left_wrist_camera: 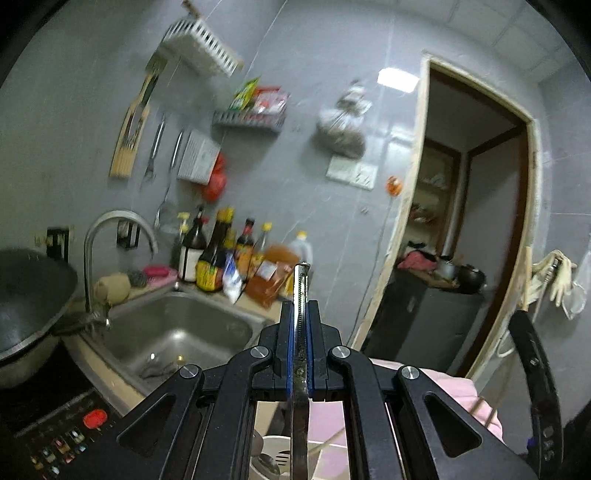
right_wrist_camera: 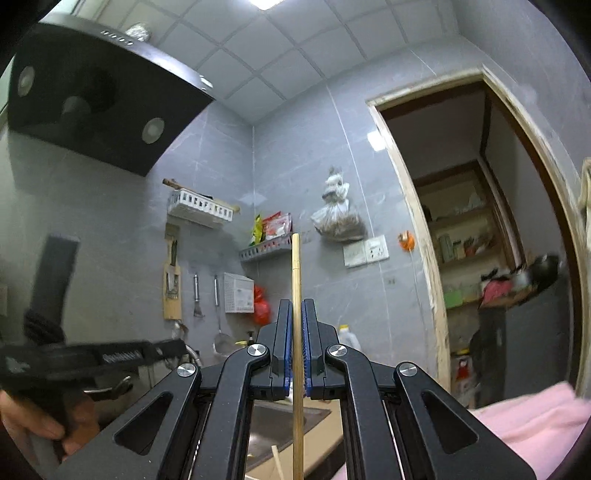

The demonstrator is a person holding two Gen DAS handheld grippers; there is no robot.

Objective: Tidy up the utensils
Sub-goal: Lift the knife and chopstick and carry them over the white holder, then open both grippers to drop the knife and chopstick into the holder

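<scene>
Steel, flat-handled utensil (left_wrist_camera: pixel 302 295) pinched in left tongs (left_wrist_camera: pixel 303 314); slim, round wooden chopstick (right_wrist_camera: pixel 296 288) pinched in right tongs (right_wrist_camera: pixel 296 314).

Counter (left_wrist_camera: pixel 255 304), lower left of frame: sink (left_wrist_camera: pixel 177 332) set in; sauce bottles (left_wrist_camera: pixel 221 254) standing behind it.

bottle labels (left_wrist_camera: pixel 208 273) blurred, no text legible

Dim ceiling light (right_wrist_camera: pixel 264 3), motion blur, fisheye-warped dark edges.
</scene>
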